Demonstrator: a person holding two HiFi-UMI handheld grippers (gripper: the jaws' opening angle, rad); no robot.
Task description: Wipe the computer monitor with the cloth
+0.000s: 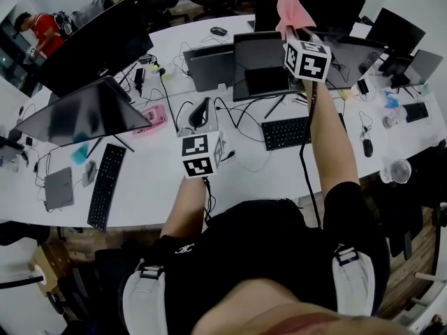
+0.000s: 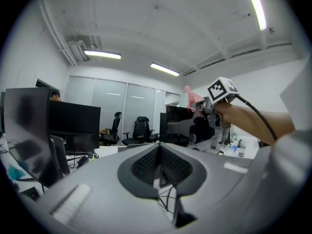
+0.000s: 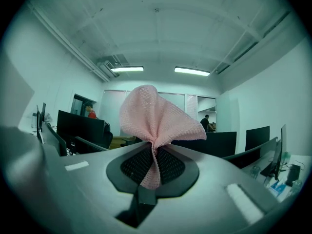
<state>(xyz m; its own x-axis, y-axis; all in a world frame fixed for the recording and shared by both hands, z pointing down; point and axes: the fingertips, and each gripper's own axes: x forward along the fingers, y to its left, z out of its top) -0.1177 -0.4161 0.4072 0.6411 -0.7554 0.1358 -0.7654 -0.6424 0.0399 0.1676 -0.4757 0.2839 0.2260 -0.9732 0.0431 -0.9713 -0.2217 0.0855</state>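
Note:
My right gripper (image 1: 289, 35) is raised in front of the upper edge of the dark computer monitor (image 1: 269, 65) on the white desk (image 1: 157, 180). It is shut on a pink cloth (image 1: 292, 10). In the right gripper view the pink cloth (image 3: 156, 118) fans out above the pinched jaws of that right gripper (image 3: 155, 167). My left gripper (image 1: 200, 117) hangs lower over the desk, left of the monitor. In the left gripper view its jaws are closed on nothing, and the left gripper (image 2: 160, 167) looks toward the monitor (image 2: 178, 123) and the cloth (image 2: 193, 99).
Two more dark monitors (image 1: 82, 112) (image 1: 98, 44) stand at the left. Keyboards (image 1: 286, 132) (image 1: 105, 183), a mouse (image 1: 367, 147), a pink item (image 1: 150, 121) and many cables lie on the desk. A person in red (image 1: 45, 30) sits far left. Office chairs (image 2: 141, 128) stand behind.

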